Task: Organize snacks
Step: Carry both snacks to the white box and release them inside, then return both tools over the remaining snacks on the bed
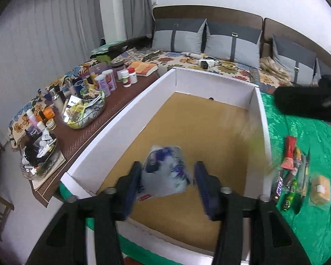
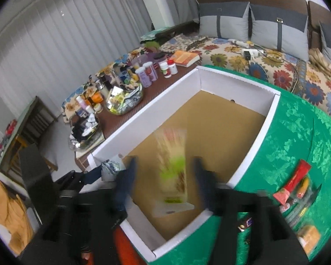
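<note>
Snacks are split between two spots: two packets over the white box (image 1: 143,101) with the tan floor, the rest in a loose pile (image 1: 298,176) on the green cloth (image 1: 309,220) just outside the box's right wall. Left gripper (image 1: 167,187) stands open over the near end of the box; a blue-and-white packet (image 1: 165,174) sits between its fingers (image 1: 132,187) with a gap on each side, not clamped, blurred, so whether it is falling or lying on the floor cannot be told. Right gripper (image 2: 165,183) is open too; a tall packet with green print (image 2: 173,176) sits between its fingers (image 2: 204,183), heavily blurred, long axis running away from the camera, pads not pressing it. Both packets read as released into the box. Next pick probably comes from the pile: red stick pack (image 2: 291,183), chocolate bar (image 1: 280,185), green packet (image 1: 289,196), tan wrapped block (image 1: 320,190). Pile lies right of both grippers, nearer the right one, long axes mostly pointing away from the camera, so the right hand swings outward over the wall.
</note>
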